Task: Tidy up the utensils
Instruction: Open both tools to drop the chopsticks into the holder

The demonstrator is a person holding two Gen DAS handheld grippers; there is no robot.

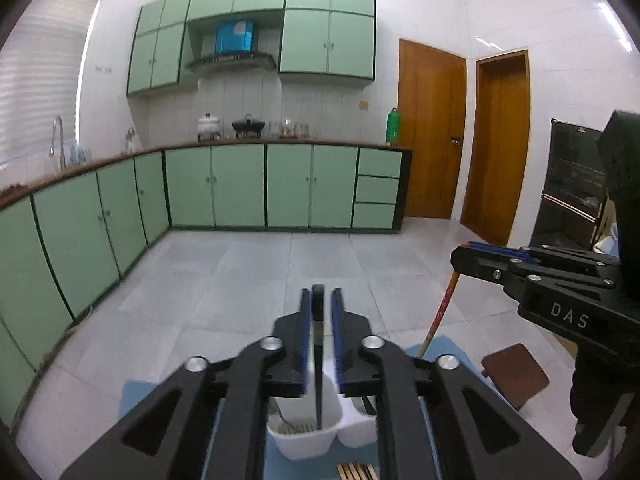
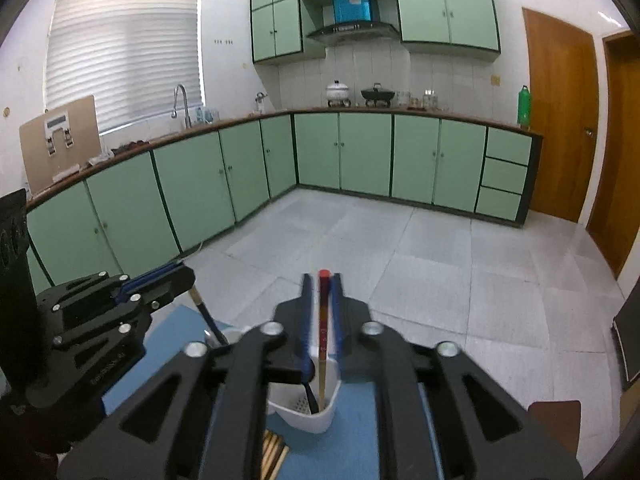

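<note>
A white utensil holder [image 1: 304,438] with compartments stands on a blue mat [image 1: 132,394]; it also shows in the right wrist view [image 2: 308,416]. My left gripper [image 1: 319,300] holds a dark utensil [image 1: 318,360] upright with its lower end inside the left compartment. My right gripper [image 2: 320,284] is shut on a red-topped wooden chopstick [image 2: 323,332] whose lower end is inside the right compartment, beside a dark spoon [image 2: 310,394]. Each gripper shows in the other's view, the right gripper [image 1: 464,258] and the left gripper [image 2: 188,280].
Several wooden chopsticks [image 2: 274,454] lie on the mat in front of the holder. A brown stool [image 1: 514,374] stands right of the mat. Green cabinets [image 1: 240,186] line the far walls, with tiled floor [image 1: 248,272] between. A dark shelf unit [image 1: 572,184] stands at right.
</note>
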